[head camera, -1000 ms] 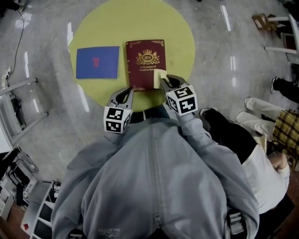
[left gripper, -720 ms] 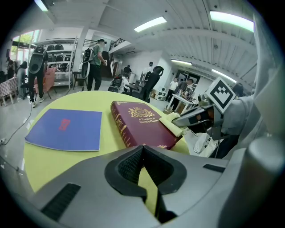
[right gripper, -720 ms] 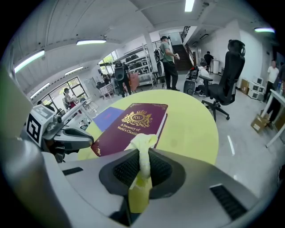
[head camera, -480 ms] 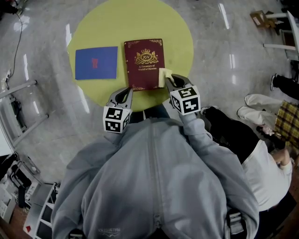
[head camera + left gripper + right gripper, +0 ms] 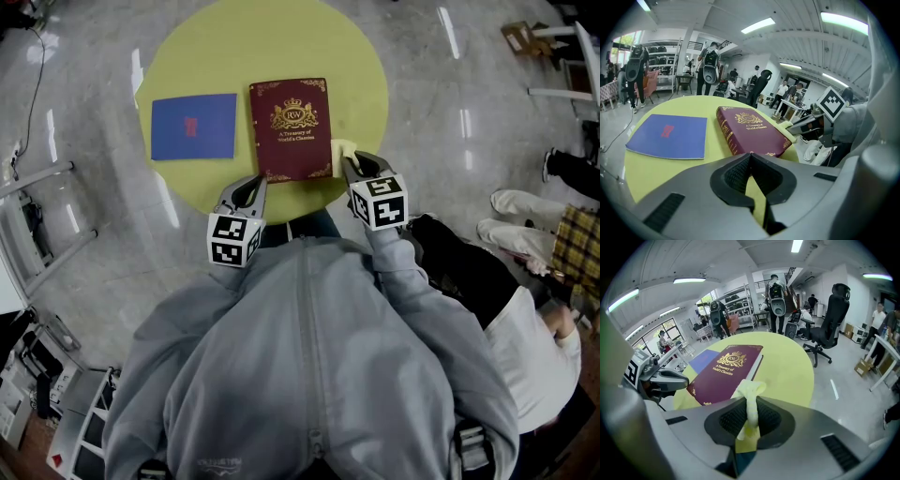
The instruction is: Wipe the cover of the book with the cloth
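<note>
A maroon book (image 5: 291, 129) with gold print lies shut in the middle of the round yellow table (image 5: 361, 66). My right gripper (image 5: 348, 161) is shut on a pale yellow cloth (image 5: 341, 149), just off the book's near right corner, over bare table. In the right gripper view the cloth (image 5: 749, 397) sticks up between the jaws, with the book (image 5: 724, 371) ahead to the left. My left gripper (image 5: 249, 190) hovers at the table's near edge, below the book's near left corner. Its jaws are shut with nothing between them, and the book (image 5: 750, 129) lies just ahead.
A blue booklet (image 5: 194, 126) lies flat to the left of the book. A seated person (image 5: 525, 309) is close on my right. Beyond the table stand an office chair (image 5: 829, 324) and several people. Shelving (image 5: 56, 412) is at the lower left.
My right gripper has slid to the right with the cloth, from on the book's near right corner to the table beside it. The left gripper has stayed put.
</note>
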`<action>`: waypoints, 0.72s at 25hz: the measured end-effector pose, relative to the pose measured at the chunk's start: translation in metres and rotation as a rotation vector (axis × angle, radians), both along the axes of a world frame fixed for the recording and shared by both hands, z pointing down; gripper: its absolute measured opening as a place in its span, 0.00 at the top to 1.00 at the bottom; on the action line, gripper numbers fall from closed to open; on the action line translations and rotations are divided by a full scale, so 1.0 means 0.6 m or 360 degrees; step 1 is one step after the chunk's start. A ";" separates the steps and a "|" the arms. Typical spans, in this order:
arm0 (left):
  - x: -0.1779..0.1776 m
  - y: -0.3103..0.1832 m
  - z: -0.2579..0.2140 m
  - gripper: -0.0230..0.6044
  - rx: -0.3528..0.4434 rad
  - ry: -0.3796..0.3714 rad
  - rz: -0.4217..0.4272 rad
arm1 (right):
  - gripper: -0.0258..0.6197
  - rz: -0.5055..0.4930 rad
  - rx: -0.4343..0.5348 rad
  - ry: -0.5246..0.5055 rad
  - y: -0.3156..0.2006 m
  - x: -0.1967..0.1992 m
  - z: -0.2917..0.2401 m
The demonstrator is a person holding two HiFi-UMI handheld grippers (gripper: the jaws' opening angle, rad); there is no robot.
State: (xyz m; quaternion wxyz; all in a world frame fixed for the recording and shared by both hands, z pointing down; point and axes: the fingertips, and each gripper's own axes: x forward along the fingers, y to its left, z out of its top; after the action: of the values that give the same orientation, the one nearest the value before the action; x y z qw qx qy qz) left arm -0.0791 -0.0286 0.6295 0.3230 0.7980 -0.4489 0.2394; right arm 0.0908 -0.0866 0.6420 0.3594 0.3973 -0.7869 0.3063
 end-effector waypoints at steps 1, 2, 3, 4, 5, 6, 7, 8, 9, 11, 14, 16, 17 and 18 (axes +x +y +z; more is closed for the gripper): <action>0.000 0.000 0.001 0.93 0.0001 -0.0001 0.0001 | 0.87 0.0015 -0.0005 0.0009 0.001 0.007 0.003; -0.001 0.000 0.002 0.93 0.0001 -0.0001 0.0001 | 0.87 0.0032 -0.0010 0.0017 0.001 0.014 0.005; -0.001 0.000 0.003 0.93 -0.0001 0.0000 0.0001 | 0.87 0.0051 -0.0015 0.0023 0.002 0.022 0.007; 0.000 0.000 0.003 0.93 -0.0003 0.0001 0.0002 | 0.87 0.0071 -0.0018 0.0027 0.002 0.029 0.007; 0.000 0.000 0.002 0.93 -0.0006 0.0002 0.0002 | 0.87 0.0090 -0.0019 0.0029 0.003 0.037 0.006; 0.000 0.000 0.001 0.93 -0.0008 0.0004 0.0002 | 0.87 0.0106 -0.0019 0.0032 0.003 0.044 0.005; 0.000 0.000 0.001 0.93 -0.0010 0.0007 0.0001 | 0.87 0.0120 -0.0016 0.0034 0.002 0.050 0.002; 0.000 -0.001 0.000 0.93 -0.0013 0.0010 -0.0001 | 0.87 0.0132 -0.0012 0.0035 0.001 0.056 -0.001; 0.000 -0.001 0.000 0.93 -0.0016 0.0011 -0.0003 | 0.87 0.0143 -0.0005 0.0035 -0.001 0.060 -0.006; -0.001 -0.001 -0.001 0.93 -0.0025 0.0010 -0.0006 | 0.87 0.0162 0.0013 0.0026 -0.006 0.064 -0.016; -0.005 -0.009 -0.006 0.93 -0.0025 0.0008 -0.0026 | 0.87 0.0189 0.0043 -0.0020 -0.017 0.061 -0.036; -0.008 -0.019 -0.014 0.93 -0.0003 0.0012 -0.0045 | 0.87 0.0196 0.0082 -0.0052 -0.028 0.055 -0.055; -0.010 -0.024 -0.019 0.93 0.0008 0.0014 -0.0056 | 0.87 0.0194 0.0108 -0.0064 -0.034 0.051 -0.066; -0.013 -0.028 -0.025 0.93 0.0018 0.0016 -0.0070 | 0.87 0.0191 0.0136 -0.0076 -0.040 0.046 -0.078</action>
State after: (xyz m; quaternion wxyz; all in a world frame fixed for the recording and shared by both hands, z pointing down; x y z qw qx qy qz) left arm -0.0866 -0.0457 0.6148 0.3261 0.7909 -0.4660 0.2256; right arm 0.1184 -0.1106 0.5954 0.3043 0.4514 -0.7823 0.3027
